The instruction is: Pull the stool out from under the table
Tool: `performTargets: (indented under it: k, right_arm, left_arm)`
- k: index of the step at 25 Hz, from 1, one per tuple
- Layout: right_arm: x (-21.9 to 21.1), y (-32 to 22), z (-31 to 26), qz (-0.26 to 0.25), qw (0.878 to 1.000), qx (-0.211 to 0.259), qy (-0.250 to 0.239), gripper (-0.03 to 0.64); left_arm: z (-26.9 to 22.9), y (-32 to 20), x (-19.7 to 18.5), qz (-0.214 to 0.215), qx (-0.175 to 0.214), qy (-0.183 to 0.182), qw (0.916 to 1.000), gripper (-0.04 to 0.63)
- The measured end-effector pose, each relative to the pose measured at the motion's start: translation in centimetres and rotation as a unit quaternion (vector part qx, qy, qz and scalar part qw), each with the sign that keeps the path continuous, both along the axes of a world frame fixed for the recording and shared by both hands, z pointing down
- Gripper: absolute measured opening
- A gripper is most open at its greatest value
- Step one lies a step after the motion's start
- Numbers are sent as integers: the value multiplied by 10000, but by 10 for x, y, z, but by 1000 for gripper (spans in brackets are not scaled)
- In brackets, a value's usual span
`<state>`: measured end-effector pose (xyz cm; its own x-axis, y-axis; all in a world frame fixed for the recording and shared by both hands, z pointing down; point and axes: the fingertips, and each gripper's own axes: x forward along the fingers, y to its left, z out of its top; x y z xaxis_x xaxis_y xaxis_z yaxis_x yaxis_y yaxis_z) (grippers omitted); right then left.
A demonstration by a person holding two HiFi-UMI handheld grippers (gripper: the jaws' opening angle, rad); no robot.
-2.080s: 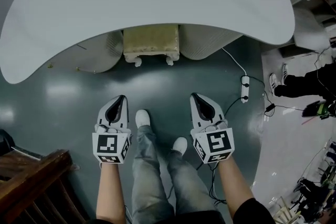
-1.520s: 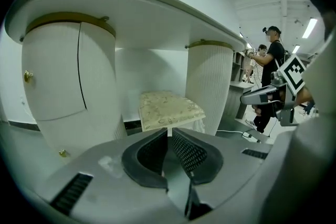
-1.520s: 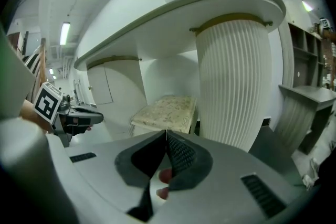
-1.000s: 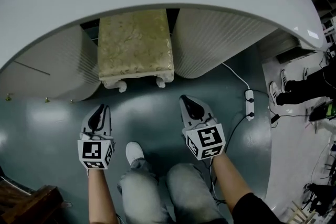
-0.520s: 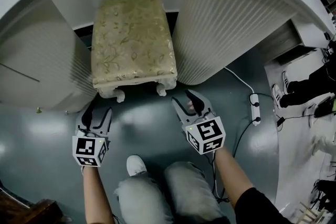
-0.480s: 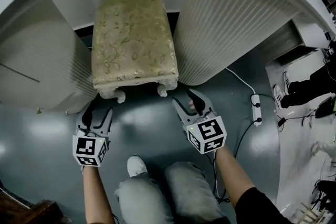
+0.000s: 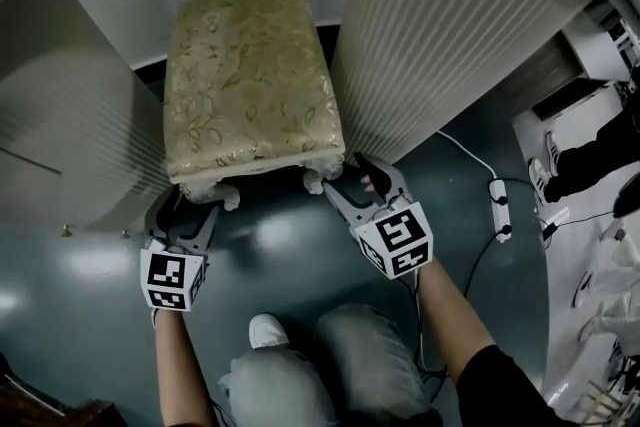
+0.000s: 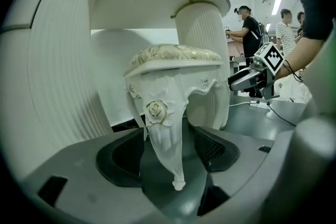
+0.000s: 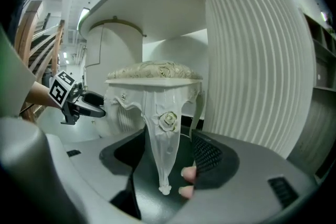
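The stool (image 7: 250, 80) has a gold patterned cushion and carved white legs, and stands between the white table's two ribbed pedestals (image 7: 450, 25). My left gripper (image 7: 190, 210) is at the stool's front left leg (image 7: 226, 198). In the left gripper view that leg (image 8: 164, 134) stands between the jaws of my left gripper (image 8: 168, 157), which are opening, with neither pad pressing on it. My right gripper (image 7: 358, 183) is at the front right leg (image 7: 313, 181). That leg (image 9: 164, 144) stands free between the opening jaws of my right gripper (image 9: 163, 165).
A white power strip (image 7: 497, 205) with its cable lies on the dark floor to the right. The person's shoe (image 7: 268, 330) and knees are just behind the grippers. Other people stand at the far right (image 7: 590, 165). The left pedestal (image 7: 60, 135) flanks the stool closely.
The view has moved in low toward the stool. Both grippers advanced to its front legs, and their jaws went from shut to wide apart around the legs.
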<state>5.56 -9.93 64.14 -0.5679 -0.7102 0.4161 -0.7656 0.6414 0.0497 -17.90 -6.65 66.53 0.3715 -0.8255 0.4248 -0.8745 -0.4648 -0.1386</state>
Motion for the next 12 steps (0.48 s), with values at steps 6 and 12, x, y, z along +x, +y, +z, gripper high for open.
performTargets:
  k: [6,12]
  right_arm:
    - [-13,-15,-4,-334,9994,37,74,322]
    - [-25,-19,4,-534,9979,30,371,321]
  left_arm:
    - [1,-11,-1,93,70,-62,9999,276]
    - [3,-19,3,283,111,-158,9994,275]
